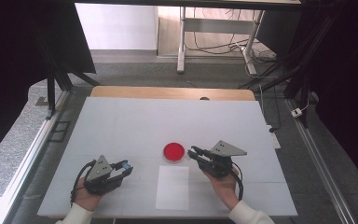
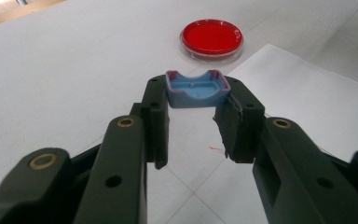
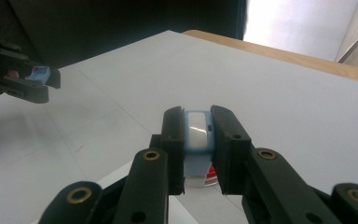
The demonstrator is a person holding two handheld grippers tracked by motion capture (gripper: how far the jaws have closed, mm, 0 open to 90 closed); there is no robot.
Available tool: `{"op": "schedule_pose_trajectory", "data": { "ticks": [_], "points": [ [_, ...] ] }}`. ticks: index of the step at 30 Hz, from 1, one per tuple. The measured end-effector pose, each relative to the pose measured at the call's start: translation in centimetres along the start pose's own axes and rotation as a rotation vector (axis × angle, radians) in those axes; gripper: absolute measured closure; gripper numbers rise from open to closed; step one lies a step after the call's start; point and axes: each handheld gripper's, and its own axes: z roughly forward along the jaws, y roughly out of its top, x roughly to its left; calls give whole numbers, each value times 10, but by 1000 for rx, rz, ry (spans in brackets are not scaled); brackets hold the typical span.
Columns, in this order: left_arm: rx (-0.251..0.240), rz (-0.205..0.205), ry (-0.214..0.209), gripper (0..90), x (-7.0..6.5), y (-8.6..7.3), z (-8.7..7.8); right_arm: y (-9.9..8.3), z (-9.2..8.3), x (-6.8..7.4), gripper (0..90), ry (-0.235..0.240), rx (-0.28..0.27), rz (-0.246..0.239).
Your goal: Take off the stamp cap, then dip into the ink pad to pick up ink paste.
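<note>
In the right gripper view, the round red-filled clear dish is mostly hidden behind the pale blue plastic piece clamped before it; that piece's lower end is covered by the jaws. In the high view, the small blue plastic cap left of the dish is too small for its shape to be told.

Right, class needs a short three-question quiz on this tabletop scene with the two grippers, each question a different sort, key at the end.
1. True or false: the left gripper holds a small blue piece.
2. What colour is the round dish?
3. The white sheet lies: A) nearer the person than the dish, B) beyond it, C) on top of it.

Key: 1 true. 2 red. 3 A.
</note>
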Motion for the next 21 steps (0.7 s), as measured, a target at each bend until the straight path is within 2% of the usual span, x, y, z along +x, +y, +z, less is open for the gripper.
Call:
{"op": "schedule_pose_trajectory", "data": {
  "ticks": [12, 21],
  "points": [
    [9, -9, 8, 651, -1, 1, 2, 0, 0, 2, 748, 13, -4, -6],
    [10, -8, 1, 651, 0, 1, 4, 3, 6, 1, 748, 8, 5, -8]
  ]
}}
